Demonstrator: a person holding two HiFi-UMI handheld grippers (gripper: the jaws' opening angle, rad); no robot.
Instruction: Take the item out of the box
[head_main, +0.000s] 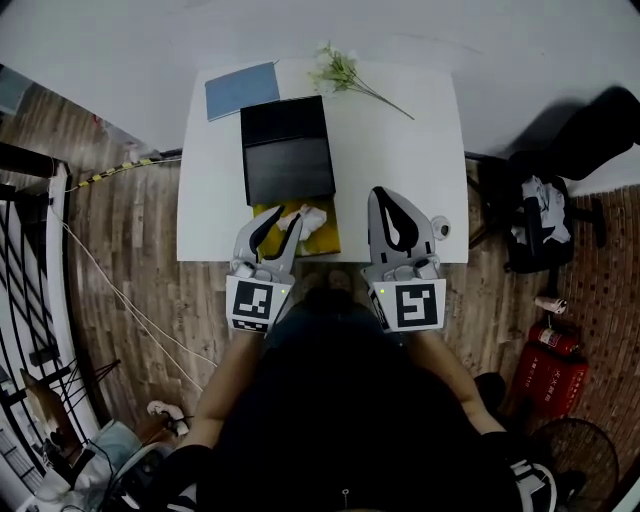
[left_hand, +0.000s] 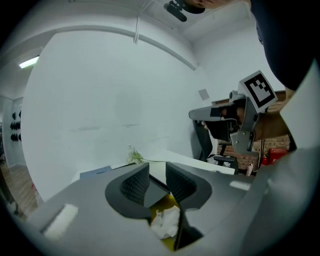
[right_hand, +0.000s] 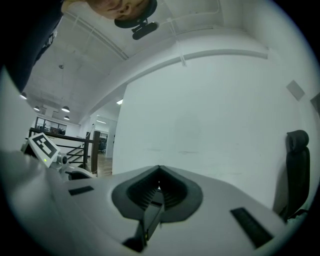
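Plank floor and a pale wall, with a white desk (head_main: 400, 150) set against the wall.

1. Box (head_main: 325, 240): yellow inside. It sits at the near edge of the desk, directly under and just ahead of the left fingers. Its black lid (head_main: 288, 150) lies folded back beyond the fingertips.
2. White wad (head_main: 308, 217): crumpled paper or cloth lying in the box, below the gap between the left fingers. It is probably the item or its wrapping; the view is too coarse to say which.
3. Left gripper (left_hand: 157, 172): fingers (left_hand: 132, 185) well apart and holding nothing, poised above the wad with no contact visible.
4. Right gripper (right_hand: 159, 176): fingers closed tip to tip and empty. It is over bare desk to the right of the box, well apart from it.
5. Blue notebook (head_main: 240, 88) and flower sprig (head_main: 345, 72): beyond the lid, far from both sets of fingers.

Risks:
- The fingers may close on loose wrapping alone, so the paper comes away and the item stays in the box.
- With nothing holding the box down, a lift could drag it along or tip it off the near edge.
- A finger could catch the box wall on the way in and shove the box.
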